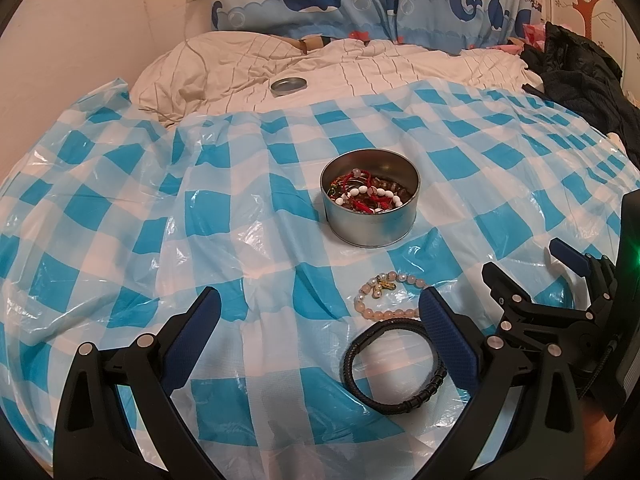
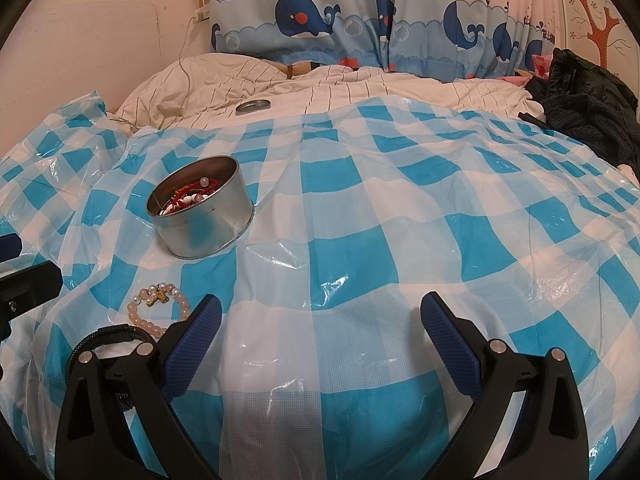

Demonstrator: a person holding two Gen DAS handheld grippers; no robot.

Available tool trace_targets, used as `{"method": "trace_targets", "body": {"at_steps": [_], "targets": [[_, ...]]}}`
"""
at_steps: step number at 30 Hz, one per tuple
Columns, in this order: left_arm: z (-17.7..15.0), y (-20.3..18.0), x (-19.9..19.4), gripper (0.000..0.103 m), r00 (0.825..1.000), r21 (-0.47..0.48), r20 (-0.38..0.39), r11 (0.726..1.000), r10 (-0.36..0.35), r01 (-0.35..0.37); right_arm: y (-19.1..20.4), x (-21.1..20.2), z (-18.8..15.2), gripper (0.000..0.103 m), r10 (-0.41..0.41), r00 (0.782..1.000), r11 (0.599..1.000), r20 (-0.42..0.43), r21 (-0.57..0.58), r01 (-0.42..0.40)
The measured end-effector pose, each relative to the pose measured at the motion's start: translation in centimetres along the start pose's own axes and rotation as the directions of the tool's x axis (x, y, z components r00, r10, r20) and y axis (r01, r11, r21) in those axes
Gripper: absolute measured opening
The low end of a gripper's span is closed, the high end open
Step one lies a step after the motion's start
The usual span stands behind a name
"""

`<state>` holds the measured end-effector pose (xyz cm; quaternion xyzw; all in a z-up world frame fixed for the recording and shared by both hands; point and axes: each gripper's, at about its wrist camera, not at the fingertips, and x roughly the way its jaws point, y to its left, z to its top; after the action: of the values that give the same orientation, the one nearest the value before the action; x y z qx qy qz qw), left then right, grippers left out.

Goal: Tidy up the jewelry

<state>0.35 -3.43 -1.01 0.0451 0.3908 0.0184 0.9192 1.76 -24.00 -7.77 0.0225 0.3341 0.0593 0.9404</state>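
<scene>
Left gripper [image 1: 320, 312]: jaws spread wide, nothing held, nothing between the pads. Blue pads both clear of the checked plastic sheet [image 1: 200, 208] as far as the left wrist view shows.

Black braided bracelet [image 1: 394, 364]: lies flat on the sheet, inside the gap toward the right-hand jaw. That jaw's pad overlaps its right edge in the view; can't tell if it touches or just sits above it.

Pink bead bracelet [image 1: 386, 296] with a small gold charm: just ahead of the black one, near the right-hand jaw tip, touching or almost touching the black bracelet's far edge. Not gripped.

Round metal tin [image 1: 370, 208]: straight ahead of the left jaws, well beyond the tips, upright, open. Already holds a tangle of red cord and white/brown bead pieces.

Tin lid [image 1: 289, 86]: far ahead, past the sheet's far edge, on the striped bedding [image 1: 360, 68].

Right gripper [image 2: 320, 312]: jaws also wide open, empty. Only bare sheet between and ahead of the pads. In the left wrist view it shows to the right of the left jaws, low over the sheet.

From the right jaws: both bracelets are off to the left, outside the left-hand jaw; black one partly hidden behind that jaw's arm. Tin is ahead-left, well apart.

Dark clothing [image 2: 588, 92] piled far ahead-right on the bed. Whale-print curtain [image 2: 360, 28] behind the bed.
</scene>
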Motion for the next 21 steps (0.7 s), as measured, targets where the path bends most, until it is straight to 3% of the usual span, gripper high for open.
{"method": "trace_targets", "body": {"at_steps": [21], "targets": [[-0.02, 0.0, 0.05, 0.095, 1.0, 0.002, -0.003, 1.0, -0.001, 0.001, 0.08, 0.06, 0.07, 0.095, 0.0, 1.0, 1.0, -0.002, -0.001, 0.0]]}}
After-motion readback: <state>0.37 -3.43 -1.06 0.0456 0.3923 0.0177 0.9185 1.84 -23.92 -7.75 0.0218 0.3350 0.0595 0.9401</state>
